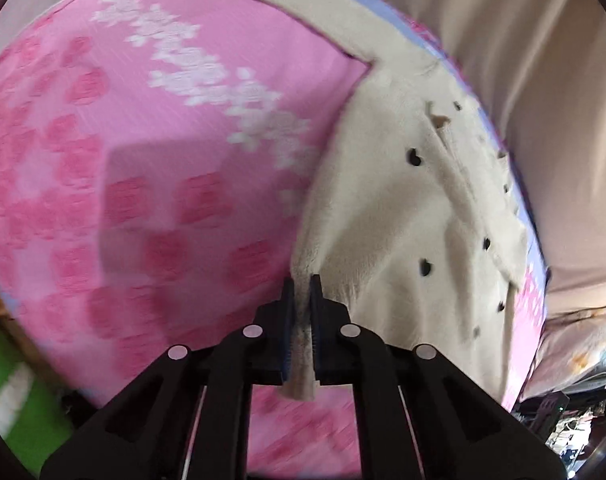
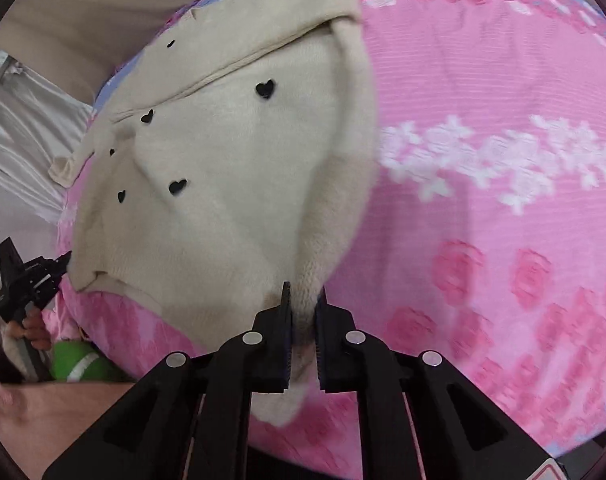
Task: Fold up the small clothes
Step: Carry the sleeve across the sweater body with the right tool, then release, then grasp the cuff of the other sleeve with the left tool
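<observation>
Folding was at an early stage: the left gripper point(image 1: 301, 292) and right gripper point(image 2: 303, 298) each clamped a near edge of the cream fleece garment with black hearts point(image 2: 231, 184), part-lifted off the pink floral bedspread point(image 2: 483, 240) ahead, no finished fold visible.

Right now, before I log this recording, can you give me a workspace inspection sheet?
Surface: pink patterned bedspread, blue border.
Job's things: cream garment with black hearts spread on it, partly folded over.
Clutter: green item beside the bed.
Grippers: left hand-held gripper shut on a garment edge; right hand-held gripper shut on another edge.
Cables: nothing seen.
Surroundings: beige fabric beyond the bed; dark clutter, unclear.
</observation>
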`<state>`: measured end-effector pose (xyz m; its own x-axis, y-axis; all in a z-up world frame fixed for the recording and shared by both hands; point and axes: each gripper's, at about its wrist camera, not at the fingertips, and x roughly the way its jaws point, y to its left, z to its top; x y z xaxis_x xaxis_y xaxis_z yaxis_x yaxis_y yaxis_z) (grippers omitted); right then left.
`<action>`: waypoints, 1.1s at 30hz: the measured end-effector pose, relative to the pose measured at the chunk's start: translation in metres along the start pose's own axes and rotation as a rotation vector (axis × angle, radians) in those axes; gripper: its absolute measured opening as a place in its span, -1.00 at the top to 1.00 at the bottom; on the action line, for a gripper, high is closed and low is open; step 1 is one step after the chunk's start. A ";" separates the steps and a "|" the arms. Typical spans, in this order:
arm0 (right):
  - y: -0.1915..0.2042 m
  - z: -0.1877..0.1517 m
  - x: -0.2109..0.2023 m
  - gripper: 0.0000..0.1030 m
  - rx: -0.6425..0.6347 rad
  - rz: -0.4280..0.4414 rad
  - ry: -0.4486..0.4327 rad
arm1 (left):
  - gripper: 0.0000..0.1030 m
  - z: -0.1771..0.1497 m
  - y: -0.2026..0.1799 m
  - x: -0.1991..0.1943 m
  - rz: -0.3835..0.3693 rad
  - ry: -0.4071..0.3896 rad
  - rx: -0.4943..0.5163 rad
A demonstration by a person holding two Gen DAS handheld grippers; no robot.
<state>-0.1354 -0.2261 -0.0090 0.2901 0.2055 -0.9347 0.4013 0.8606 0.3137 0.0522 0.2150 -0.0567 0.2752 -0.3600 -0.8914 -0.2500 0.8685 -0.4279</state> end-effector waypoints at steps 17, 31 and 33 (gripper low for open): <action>-0.015 0.079 -0.019 0.21 0.023 -0.204 -0.276 | -0.56 0.050 -0.116 0.005 -0.153 -0.148 0.013; 0.024 0.176 0.054 -0.08 -0.068 -0.303 -0.331 | 1.00 0.143 -0.230 0.107 -0.302 -0.171 0.072; 0.025 0.186 0.059 -0.08 -0.057 -0.307 -0.337 | 1.00 0.165 -0.241 0.070 -0.377 -0.282 0.104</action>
<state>0.0529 -0.2791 -0.0249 0.4356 -0.2175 -0.8735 0.4669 0.8842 0.0126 0.2849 0.0365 0.0091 0.5731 -0.5628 -0.5957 0.0061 0.7298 -0.6836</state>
